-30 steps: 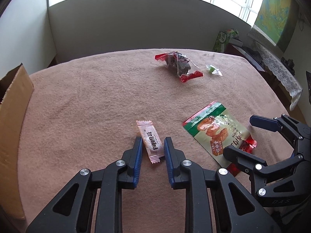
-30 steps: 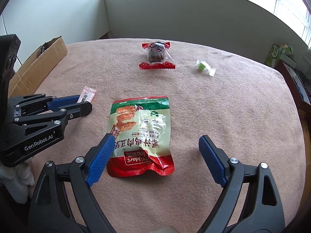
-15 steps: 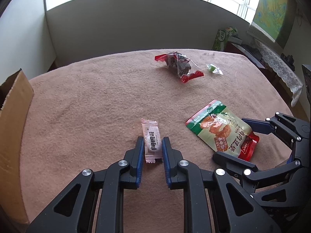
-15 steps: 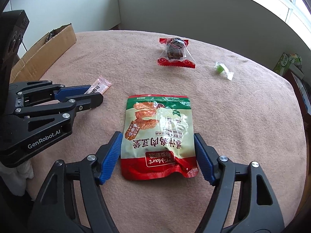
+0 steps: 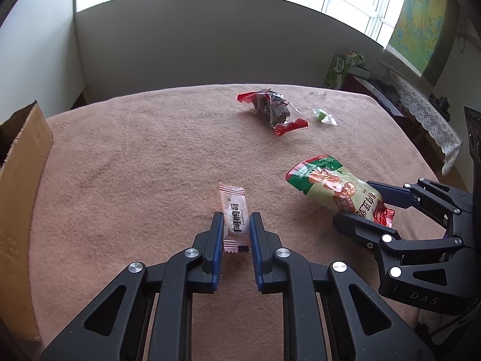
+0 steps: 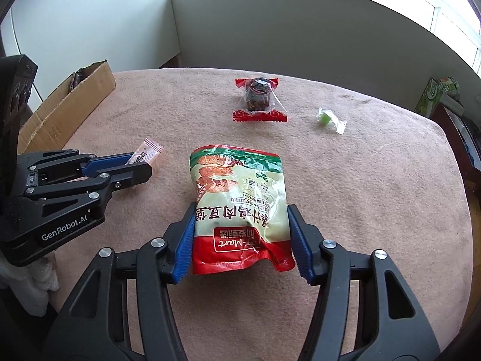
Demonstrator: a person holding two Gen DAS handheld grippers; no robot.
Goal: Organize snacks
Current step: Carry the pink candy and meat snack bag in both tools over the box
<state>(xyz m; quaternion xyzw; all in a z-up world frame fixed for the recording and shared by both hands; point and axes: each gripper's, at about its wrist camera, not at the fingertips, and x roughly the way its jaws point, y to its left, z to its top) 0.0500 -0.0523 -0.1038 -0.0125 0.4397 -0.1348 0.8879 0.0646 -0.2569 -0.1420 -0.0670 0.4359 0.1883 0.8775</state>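
Snacks on the pink tablecloth: left gripper pinches the pink sachet beside a cardboard box. Right view: right gripper squeezes the "Mart" pouch; box contents unclear; "GenRobot.AI" readable.

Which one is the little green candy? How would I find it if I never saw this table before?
Start at the pinkish-brown blanket covering the table and look toward its far side, near the wall. There a clear packet with red ends holds something dark; the green candy lies just right of it, apart from it. It is the smallest snack, a green lump in a clear twisted wrapper.
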